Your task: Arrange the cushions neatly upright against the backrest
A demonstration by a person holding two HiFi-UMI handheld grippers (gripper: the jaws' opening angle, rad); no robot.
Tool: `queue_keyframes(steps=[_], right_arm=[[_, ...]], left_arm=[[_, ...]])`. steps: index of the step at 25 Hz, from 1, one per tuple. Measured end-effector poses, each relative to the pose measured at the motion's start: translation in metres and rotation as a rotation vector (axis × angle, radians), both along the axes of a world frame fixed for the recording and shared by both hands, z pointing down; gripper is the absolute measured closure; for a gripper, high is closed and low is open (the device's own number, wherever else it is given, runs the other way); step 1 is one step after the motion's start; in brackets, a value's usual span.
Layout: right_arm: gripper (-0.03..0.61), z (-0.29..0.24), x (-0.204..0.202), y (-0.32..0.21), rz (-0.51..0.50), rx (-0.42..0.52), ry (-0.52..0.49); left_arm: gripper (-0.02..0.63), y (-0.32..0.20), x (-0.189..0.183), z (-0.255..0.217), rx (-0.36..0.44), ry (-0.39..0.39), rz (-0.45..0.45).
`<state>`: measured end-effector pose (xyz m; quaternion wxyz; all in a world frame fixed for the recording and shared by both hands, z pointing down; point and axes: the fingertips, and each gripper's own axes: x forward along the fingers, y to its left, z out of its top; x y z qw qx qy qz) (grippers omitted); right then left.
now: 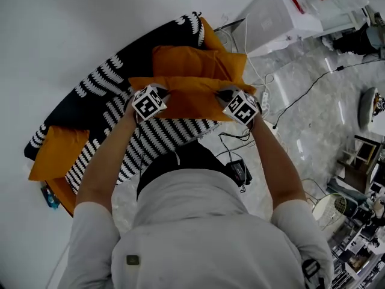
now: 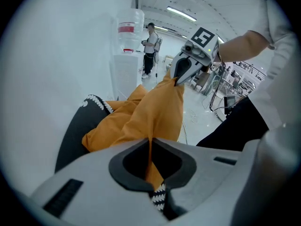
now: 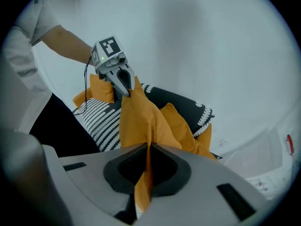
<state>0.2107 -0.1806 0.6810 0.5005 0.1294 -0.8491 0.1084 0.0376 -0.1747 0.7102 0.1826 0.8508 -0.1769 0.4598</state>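
I hold an orange cushion by its two near corners, above the black-and-white patterned sofa. My left gripper is shut on the cushion's left corner and my right gripper on its right corner. In the left gripper view the orange fabric runs pinched from my left gripper up to the right gripper. The right gripper view mirrors this: the cushion stretches from my right gripper to the left gripper. A second orange cushion leans behind it. A third orange cushion lies at the sofa's left end.
A white water dispenser stands right of the sofa against the wall. Cables and a power strip lie on the marble floor. Cluttered equipment fills the right side. A person stands far off.
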Motion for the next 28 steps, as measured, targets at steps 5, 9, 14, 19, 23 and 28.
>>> queue_keyframes(steps=[5, 9, 14, 19, 23, 28], right_arm=[[0.546, -0.031, -0.030, 0.024, 0.010, 0.063, -0.027], [0.546, -0.065, -0.068, 0.033, -0.011, 0.131, -0.063], [0.546, -0.108, -0.112, 0.059, -0.057, 0.169, -0.078], [0.546, -0.128, -0.164, 0.071, -0.132, 0.189, -0.101], [0.546, -0.124, -0.205, 0.077, -0.211, 0.187, -0.128], [0.548, -0.109, -0.246, 0.083, -0.318, 0.144, -0.150]], left_arm=[[0.596, 0.030, -0.032, -0.039, 0.059, 0.009, -0.032], [0.595, 0.044, -0.068, -0.077, 0.127, 0.003, -0.057], [0.597, 0.076, -0.113, -0.123, 0.156, -0.014, -0.107], [0.596, 0.101, -0.162, -0.143, 0.170, -0.030, -0.165], [0.597, 0.121, -0.200, -0.144, 0.162, -0.051, -0.236], [0.597, 0.143, -0.237, -0.133, 0.135, -0.077, -0.345]])
